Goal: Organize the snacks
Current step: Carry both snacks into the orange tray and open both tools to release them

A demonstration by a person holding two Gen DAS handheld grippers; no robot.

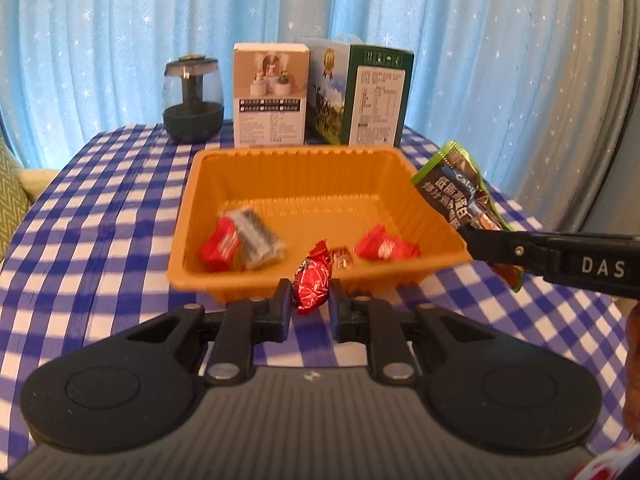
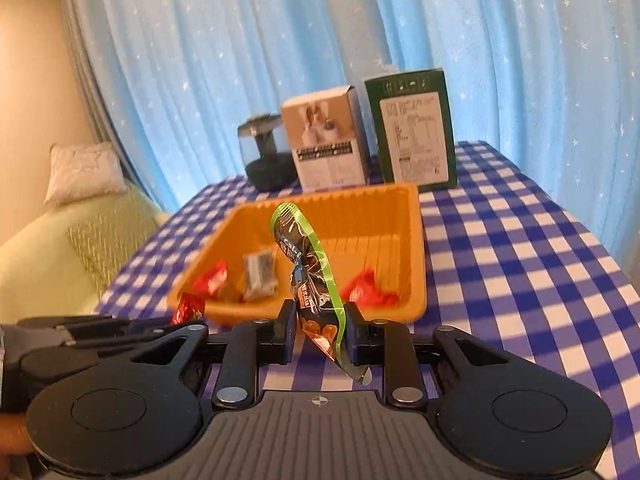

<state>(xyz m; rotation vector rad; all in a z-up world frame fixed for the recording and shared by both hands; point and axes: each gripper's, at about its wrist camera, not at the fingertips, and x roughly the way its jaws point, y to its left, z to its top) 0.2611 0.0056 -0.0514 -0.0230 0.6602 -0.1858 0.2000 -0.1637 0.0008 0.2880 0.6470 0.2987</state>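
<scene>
Snacks ride in both grippers above the blue checked tablecloth [image 1: 100, 200]. Left gripper [image 1: 311, 304], angled downward, pinches a red foil candy [image 1: 313, 284] between closed fingers, just short of the near rim of the orange tray [image 1: 304, 168]. Right gripper [image 2: 320, 332], also tilted down, clamps a dark green-edged snack packet [image 2: 310, 276] that stands up at the tray's near right corner. Three wrapped snacks lie blurred inside the tray: two red, one grey. Beyond it stand a white box [image 1: 271, 94], a green box [image 1: 376, 96] and a dark glass jar [image 1: 193, 100] before blue curtains. Only a sliver of a hand [image 1: 633, 368] shows.
</scene>
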